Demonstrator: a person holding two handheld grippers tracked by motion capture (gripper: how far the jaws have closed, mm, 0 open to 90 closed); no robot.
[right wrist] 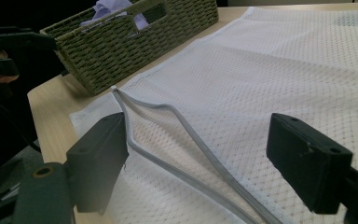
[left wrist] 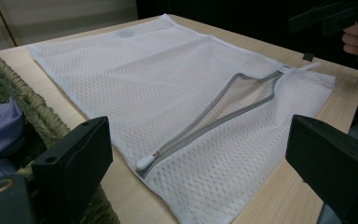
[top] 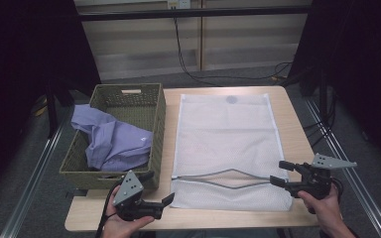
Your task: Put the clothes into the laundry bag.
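A white mesh laundry bag (top: 225, 129) lies flat on the wooden table (top: 292, 124), and its grey zipper (top: 228, 177) gapes open near the front edge. A purple garment (top: 114, 141) is heaped in the woven green basket (top: 159, 124) to the bag's left. My left gripper (top: 167, 199) is open at the bag's front left corner, beside the basket. My right gripper (top: 279, 173) is open at the zipper's right end. In the left gripper view the jaws of the left gripper (left wrist: 200, 140) frame the zipper (left wrist: 205, 121) and its white pull (left wrist: 147, 161). The right gripper (right wrist: 200, 140) looks along the zipper (right wrist: 168, 140) with nothing gripped.
The basket (right wrist: 135, 42) stands close against the bag's left edge. Metal rails (top: 34, 173) run along both sides of the table, and cables (top: 188, 64) trail on the floor behind it. Bare wood (top: 94, 213) shows along the front edge by my hands.
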